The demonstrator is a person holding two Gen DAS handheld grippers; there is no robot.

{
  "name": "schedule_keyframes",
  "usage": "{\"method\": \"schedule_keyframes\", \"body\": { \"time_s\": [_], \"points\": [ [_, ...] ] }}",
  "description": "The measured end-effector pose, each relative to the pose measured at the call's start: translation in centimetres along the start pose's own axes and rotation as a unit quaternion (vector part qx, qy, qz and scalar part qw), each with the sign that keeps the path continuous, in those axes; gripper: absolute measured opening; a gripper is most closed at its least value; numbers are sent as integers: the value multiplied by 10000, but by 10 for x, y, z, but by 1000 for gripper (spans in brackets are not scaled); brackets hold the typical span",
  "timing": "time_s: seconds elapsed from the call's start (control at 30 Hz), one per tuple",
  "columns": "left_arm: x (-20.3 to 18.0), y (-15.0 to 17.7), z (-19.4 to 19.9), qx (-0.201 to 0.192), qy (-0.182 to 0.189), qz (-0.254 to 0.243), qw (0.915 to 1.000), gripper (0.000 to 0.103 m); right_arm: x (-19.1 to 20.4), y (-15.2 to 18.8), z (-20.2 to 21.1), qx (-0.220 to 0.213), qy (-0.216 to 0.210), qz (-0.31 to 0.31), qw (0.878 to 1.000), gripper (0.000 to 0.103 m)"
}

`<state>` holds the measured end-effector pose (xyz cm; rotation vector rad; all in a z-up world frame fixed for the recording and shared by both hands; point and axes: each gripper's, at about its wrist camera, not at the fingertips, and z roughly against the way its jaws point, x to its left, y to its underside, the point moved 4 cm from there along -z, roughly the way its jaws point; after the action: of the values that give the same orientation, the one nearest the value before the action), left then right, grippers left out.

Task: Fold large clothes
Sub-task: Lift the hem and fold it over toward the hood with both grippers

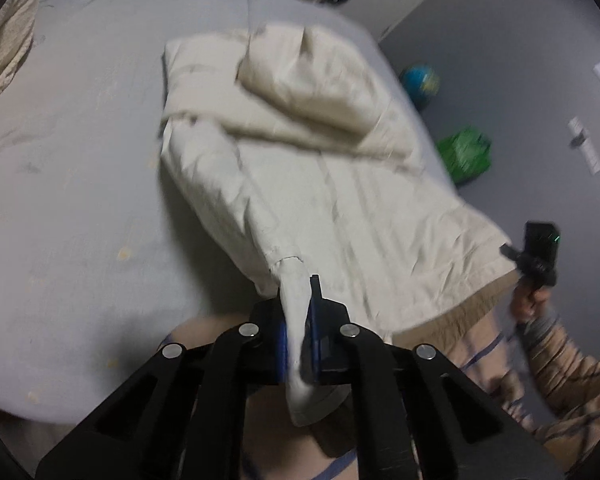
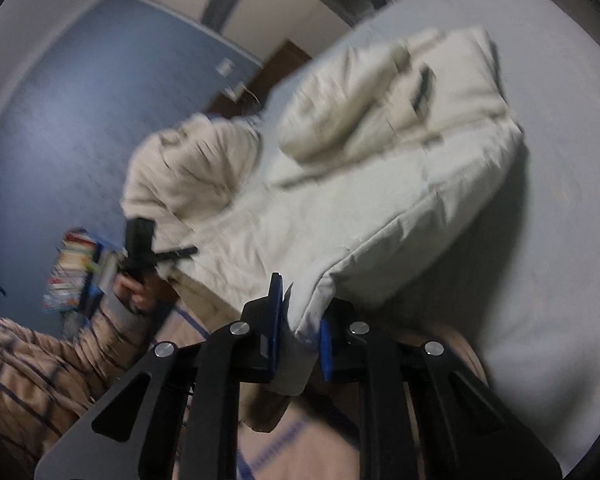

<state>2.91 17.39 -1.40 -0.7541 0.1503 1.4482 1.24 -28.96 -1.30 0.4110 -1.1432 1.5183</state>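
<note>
A large cream padded jacket (image 1: 312,184) lies on the grey bed (image 1: 80,160), its near hem lifted off the mattress. My left gripper (image 1: 298,320) is shut on one lower corner of the jacket. My right gripper (image 2: 300,324) is shut on the other lower corner of the jacket (image 2: 380,184). The right gripper also shows at the jacket's right edge in the left wrist view (image 1: 536,256). The left gripper shows at the jacket's left edge in the right wrist view (image 2: 140,248). A folded sleeve (image 1: 304,84) lies across the jacket's upper part.
The bed's grey sheet (image 2: 540,240) extends around the jacket. A green bag (image 1: 464,152) and a blue ball (image 1: 420,80) lie on the floor beside the bed. A stack of books (image 2: 72,272) stands by the blue wall. A pillow (image 1: 8,48) lies at the bed's far left.
</note>
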Motion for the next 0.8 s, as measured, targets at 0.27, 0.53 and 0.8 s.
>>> {"method": "schedule_keyframes", "body": {
  "time_s": [0.27, 0.53, 0.8],
  "points": [
    [-9, -61, 35, -880, 475, 145, 9949, 7, 9, -73, 9, -952, -657, -159, 9932, 13],
    [-2, -145, 45, -1279, 662, 379, 9889, 7, -13, -162, 5, -1836, -813, -529, 9782, 13],
    [8, -213, 35, -1434, 958, 731, 9823, 7, -63, -239, -10, -2477, -755, -1215, 9582, 13]
  ]
}}
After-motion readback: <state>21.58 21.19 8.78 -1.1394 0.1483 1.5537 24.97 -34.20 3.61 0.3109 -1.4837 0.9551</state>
